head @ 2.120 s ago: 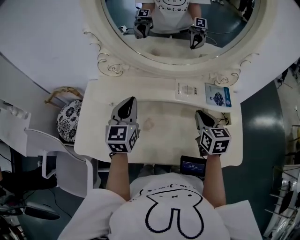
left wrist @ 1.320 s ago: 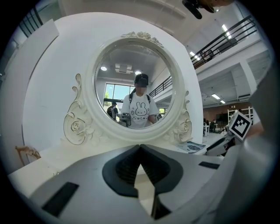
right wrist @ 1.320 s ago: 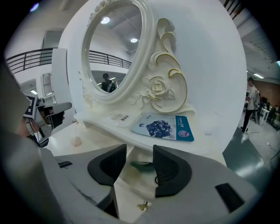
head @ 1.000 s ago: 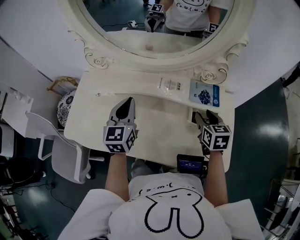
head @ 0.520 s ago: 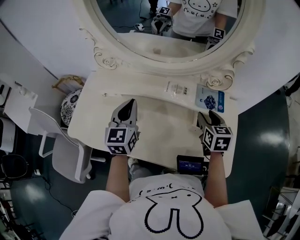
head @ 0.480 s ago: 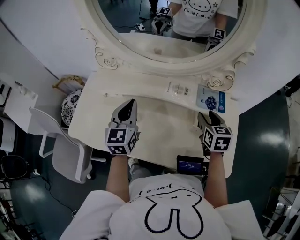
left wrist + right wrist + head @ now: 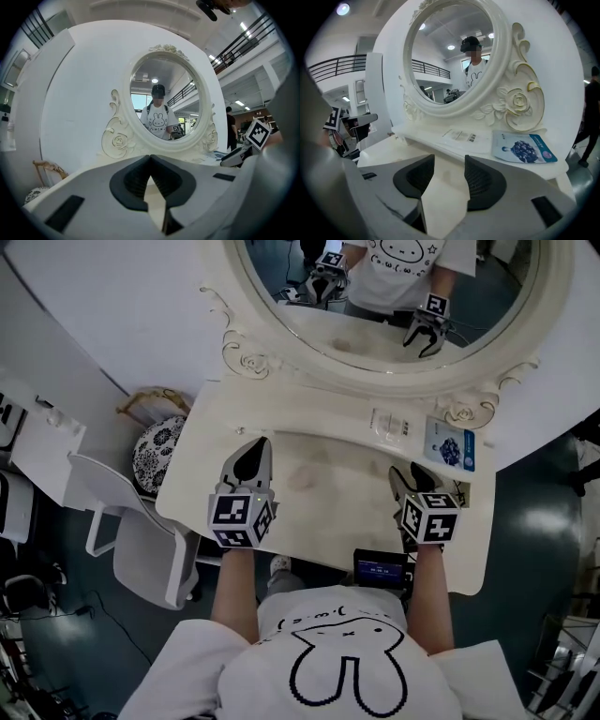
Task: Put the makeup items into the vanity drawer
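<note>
A blue sheet-mask sachet and a clear flat packet lie on the raised back shelf of the cream vanity, below the oval mirror. My left gripper hovers over the left of the tabletop, shut, its pads touching at the tips with nothing between them. Over the right side, just in front of the sachet, my right gripper is open and empty. No drawer front shows in any view.
A white chair stands left of the vanity. Behind it is a round blue-patterned stool and a bamboo-handled object. A small black screen hangs at the person's waist by the front edge.
The head view has swung, so the vanity sits differently in frame. Both grippers hold about the same places over the tabletop. Nothing was picked up or let go.
</note>
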